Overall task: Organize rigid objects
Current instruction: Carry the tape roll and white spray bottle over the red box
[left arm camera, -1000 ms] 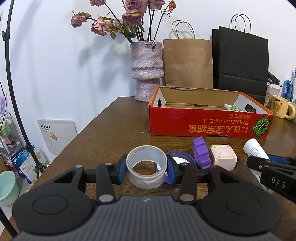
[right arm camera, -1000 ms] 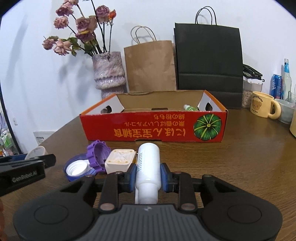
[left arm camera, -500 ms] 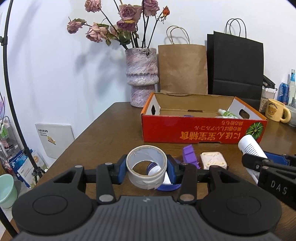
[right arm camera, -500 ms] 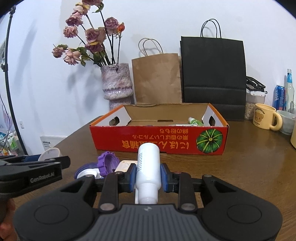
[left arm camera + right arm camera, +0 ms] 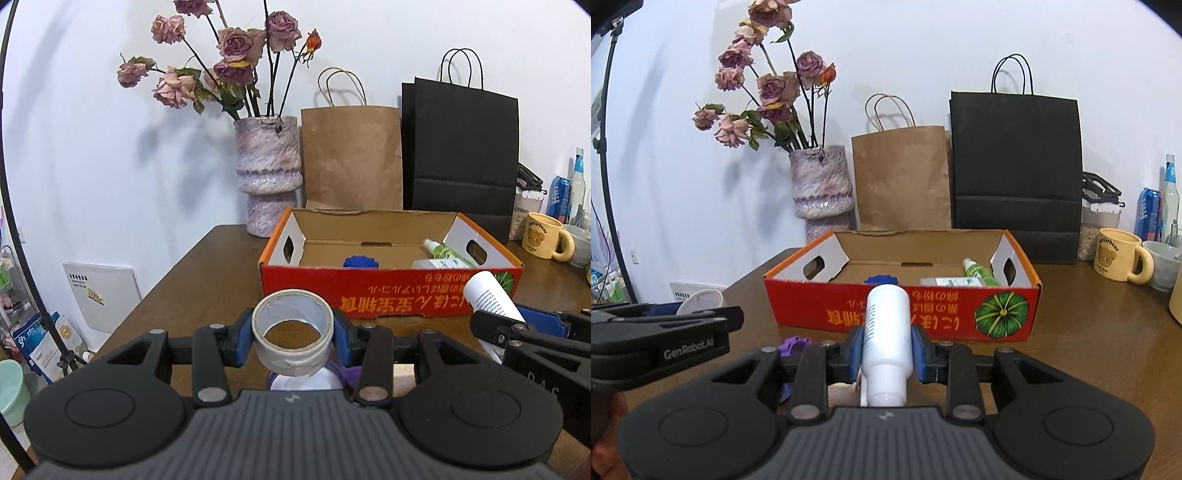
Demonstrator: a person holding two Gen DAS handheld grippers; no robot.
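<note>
My left gripper (image 5: 293,338) is shut on a white tape roll (image 5: 291,341), held above the brown table in front of the red cardboard box (image 5: 388,291). My right gripper (image 5: 886,350) is shut on a white bottle (image 5: 886,332) that points toward the box (image 5: 905,310). Inside the box lie a blue object (image 5: 360,261), a green-labelled bottle (image 5: 445,253) and a small white pack (image 5: 430,264). Purple pieces (image 5: 792,345) rest on the table below the grippers, partly hidden. The right gripper also shows at the right of the left wrist view, with the bottle (image 5: 489,295).
Behind the box stand a vase of dried roses (image 5: 267,173), a brown paper bag (image 5: 351,158) and a black paper bag (image 5: 461,155). A yellow bear mug (image 5: 1123,260), a grey cup, a can and a bottle crowd the right. A black stand pole (image 5: 14,221) rises at left.
Both grippers have risen with their loads. The box interior now shows, and the purple and white pieces on the table have slipped low behind the grippers.
</note>
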